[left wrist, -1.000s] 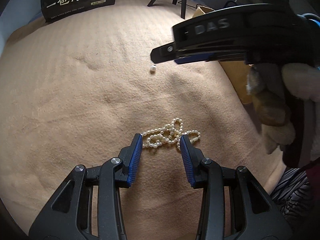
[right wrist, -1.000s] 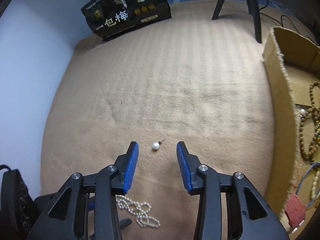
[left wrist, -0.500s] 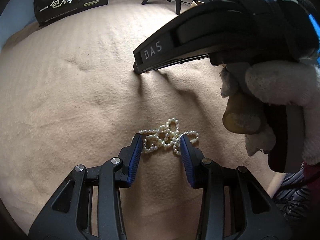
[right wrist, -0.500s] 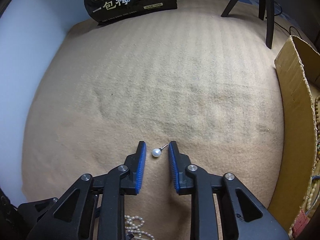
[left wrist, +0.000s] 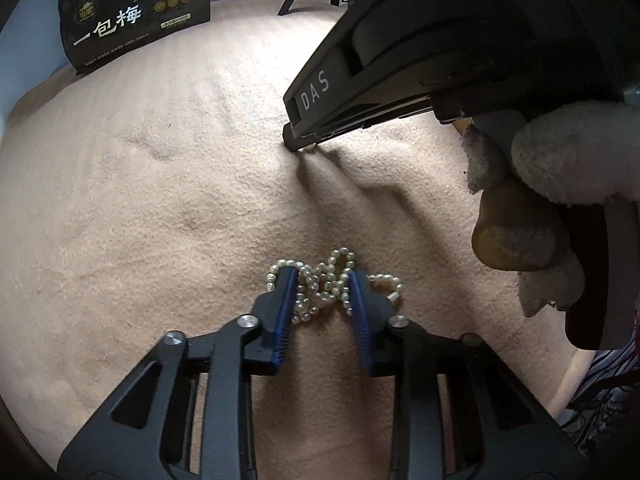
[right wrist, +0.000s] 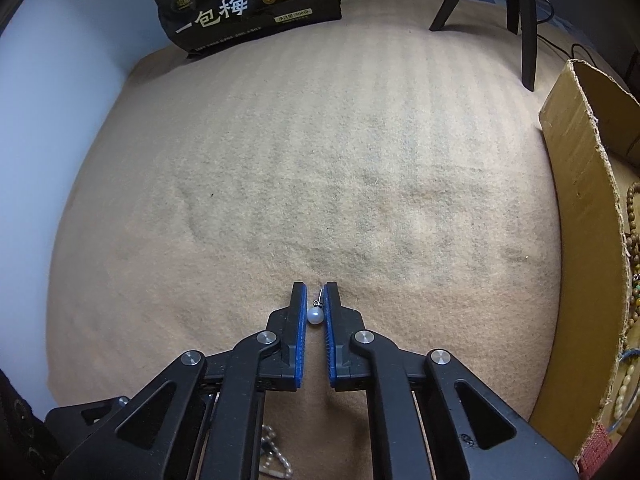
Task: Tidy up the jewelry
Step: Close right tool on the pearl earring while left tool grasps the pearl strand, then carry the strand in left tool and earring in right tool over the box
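Both pickups are under way at once! The right claw (right wrist: 315, 307) is pinched narrow on the pearl earring (right wrist: 315, 315), one single stud, pressed into the tan blanket (right wrist: 340, 168). The left claw (left wrist: 320, 292), half-open, straddles the pearl necklace (left wrist: 326, 280), one tangled strand lying on the blanket, not yet gripped. Next, I'd judge: lift the earring cleanly toward the cardboard box (right wrist: 576, 208) at right, where several bead strings already lie, too crowded to count, while the left closes on the strand.

White pearl necklace (left wrist: 328, 284), tan ribbed blanket (right wrist: 320, 184), blue-padded black tools.
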`<state>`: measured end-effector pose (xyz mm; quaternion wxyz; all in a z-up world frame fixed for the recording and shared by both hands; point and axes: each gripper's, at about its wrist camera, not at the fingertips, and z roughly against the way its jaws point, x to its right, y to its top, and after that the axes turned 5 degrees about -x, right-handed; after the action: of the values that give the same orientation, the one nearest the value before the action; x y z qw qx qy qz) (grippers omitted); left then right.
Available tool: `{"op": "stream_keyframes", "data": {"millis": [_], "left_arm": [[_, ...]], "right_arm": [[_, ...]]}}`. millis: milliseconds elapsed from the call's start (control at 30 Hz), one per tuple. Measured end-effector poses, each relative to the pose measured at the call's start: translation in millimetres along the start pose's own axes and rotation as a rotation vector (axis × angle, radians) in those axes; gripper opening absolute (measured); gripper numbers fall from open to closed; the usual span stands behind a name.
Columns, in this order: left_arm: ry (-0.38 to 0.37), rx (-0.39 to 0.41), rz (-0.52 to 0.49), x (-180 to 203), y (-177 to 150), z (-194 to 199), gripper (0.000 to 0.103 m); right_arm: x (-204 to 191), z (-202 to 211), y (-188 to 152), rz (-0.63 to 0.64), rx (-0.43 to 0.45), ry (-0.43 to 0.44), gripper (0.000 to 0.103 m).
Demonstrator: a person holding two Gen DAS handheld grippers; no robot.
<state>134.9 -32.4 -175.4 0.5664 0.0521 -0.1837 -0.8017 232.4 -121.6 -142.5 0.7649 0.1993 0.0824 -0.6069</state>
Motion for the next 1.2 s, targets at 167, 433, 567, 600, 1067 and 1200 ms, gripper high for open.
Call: {"op": "stream_keyframes", "data": {"millis": [167,433,567,600,1067,1200], "left_arm": [[-0.035,-0.005,0.029,-12.8,-0.1,-0.2,0.01],[-0.051,0.003,0.044,-18.3,3.2,3.5,0.007],[-0.072,0.032,0.077,-28.0,7.0,15.4,0.007],[-0.073,0.038,0.08,-28.3,8.3,17.8,0.007],[-0.104,0.149,0.11,-31.3,37.6,57.8,0.006],[-0.117,0.173,0.11,-24.3,44.4,67.8,0.006]], "right_arm": [[2.8,8.6,-2.8,-0.011,0.018,0.001,0.007],[2.3,38.0,-4.3,0.001,0.065,-0.006,0.007],[2.9,53.1,-7.2,0.01,0.093,-0.012,0.007],[4.5,56.8,-9.2,0.01,0.098,-0.012,0.007],[15.8,99.9,-31.0,0.037,0.173,-0.051,0.007],[24.1,115.6,-39.8,0.037,0.197,-0.057,0.007]]}}
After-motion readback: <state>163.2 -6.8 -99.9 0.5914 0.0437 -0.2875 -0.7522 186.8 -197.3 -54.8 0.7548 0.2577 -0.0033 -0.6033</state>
